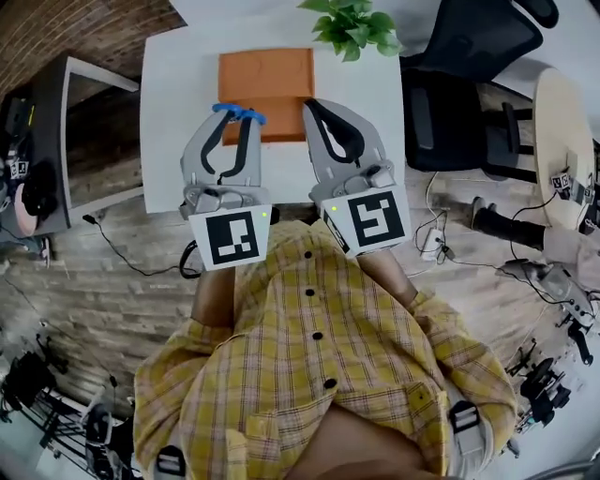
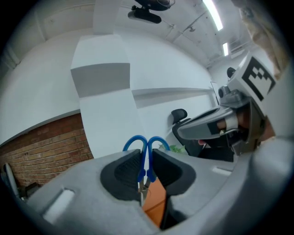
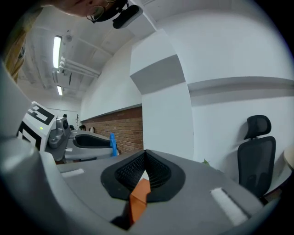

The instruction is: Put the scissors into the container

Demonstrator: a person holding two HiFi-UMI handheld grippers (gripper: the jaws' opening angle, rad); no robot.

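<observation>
Blue-handled scissors [image 1: 246, 114] are clamped in my left gripper [image 1: 232, 118], which hovers at the near edge of the orange container [image 1: 267, 80] on the white table [image 1: 178, 89]. In the left gripper view the two blue handle loops [image 2: 146, 146] stick up between the pads and the metal blades [image 2: 143, 190] hang below, with the container [image 2: 154, 204] underneath. My right gripper [image 1: 309, 105] is beside it, shut on nothing, over the container's near right corner. Its pads [image 3: 133, 170] meet in the right gripper view, with the container [image 3: 139, 197] showing below them.
A potted plant [image 1: 352, 23] stands at the table's far edge behind the container. A black office chair [image 1: 459, 89] is to the right of the table, and a grey side shelf [image 1: 84, 141] to the left. Cables [image 1: 122, 253] lie on the wooden floor.
</observation>
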